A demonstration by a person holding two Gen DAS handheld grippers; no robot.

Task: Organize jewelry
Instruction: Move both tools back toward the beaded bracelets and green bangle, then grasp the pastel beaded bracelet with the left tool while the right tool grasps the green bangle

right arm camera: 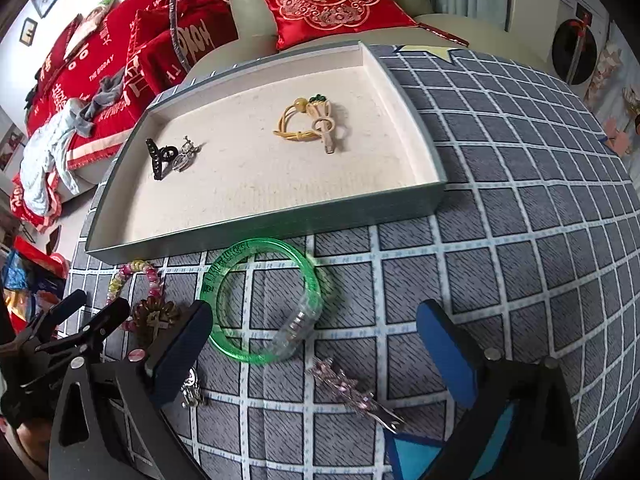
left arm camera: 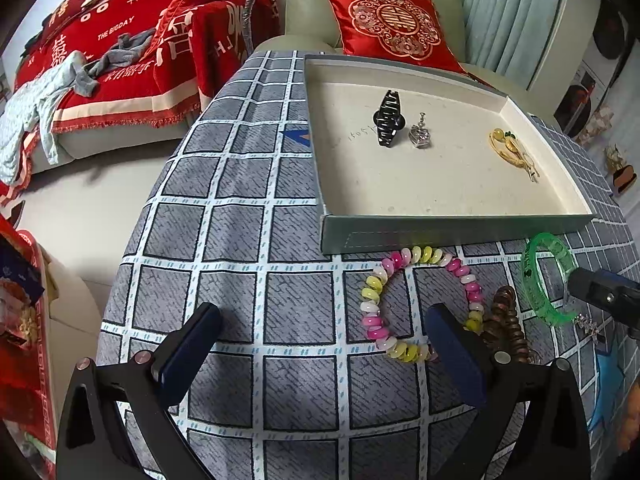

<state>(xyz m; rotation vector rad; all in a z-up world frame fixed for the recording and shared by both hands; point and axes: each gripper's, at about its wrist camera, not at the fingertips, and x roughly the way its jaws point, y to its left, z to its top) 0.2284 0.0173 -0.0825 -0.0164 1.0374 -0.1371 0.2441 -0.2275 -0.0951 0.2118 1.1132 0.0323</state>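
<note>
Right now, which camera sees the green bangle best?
The right wrist view. The green bangle lies whole on the tablecloth, in front of the open right gripper, with its clear section showing. In the left wrist view the bangle sits squashed at the right edge, and the right gripper's finger covers part of it.
</note>
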